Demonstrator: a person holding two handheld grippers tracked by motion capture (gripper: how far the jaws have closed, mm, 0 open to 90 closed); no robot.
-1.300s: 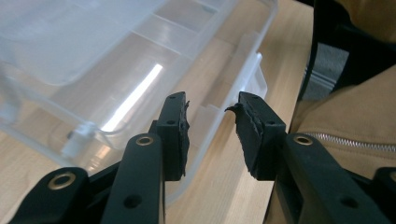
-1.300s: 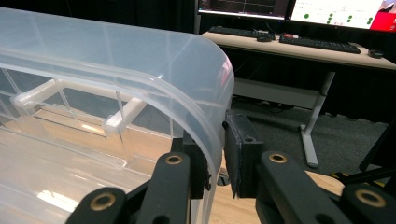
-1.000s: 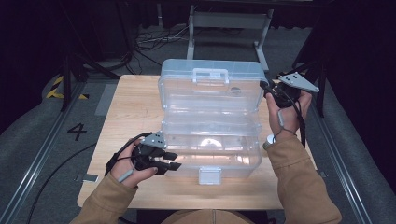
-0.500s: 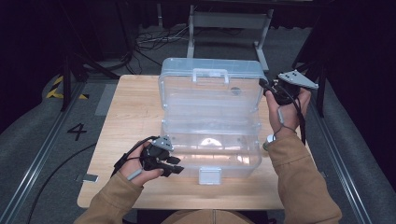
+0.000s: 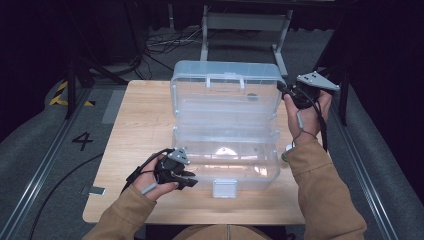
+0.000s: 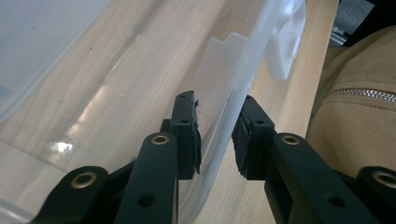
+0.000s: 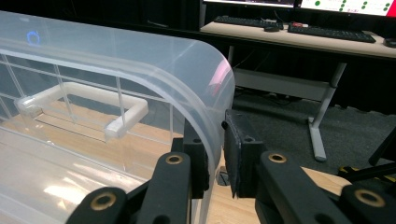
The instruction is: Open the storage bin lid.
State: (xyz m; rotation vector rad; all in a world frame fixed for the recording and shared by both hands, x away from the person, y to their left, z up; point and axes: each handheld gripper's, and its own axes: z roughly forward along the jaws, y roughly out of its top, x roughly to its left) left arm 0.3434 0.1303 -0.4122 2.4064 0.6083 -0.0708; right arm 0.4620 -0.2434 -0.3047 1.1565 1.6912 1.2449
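So, the clear plastic box sits open in the middle of the frame on the wooden table, with its lid standing up behind the base and the white latch at the near edge, bottom centre. The left gripper is at the lower left, right at the box's front left corner. In the left gripper view its jaws straddle the thin front wall and have just been closing in on it; there's still a sliver of gap at the pads. The right gripper is over at the right of the frame, clamped on the lid's curved edge, one jaw inside and one outside.
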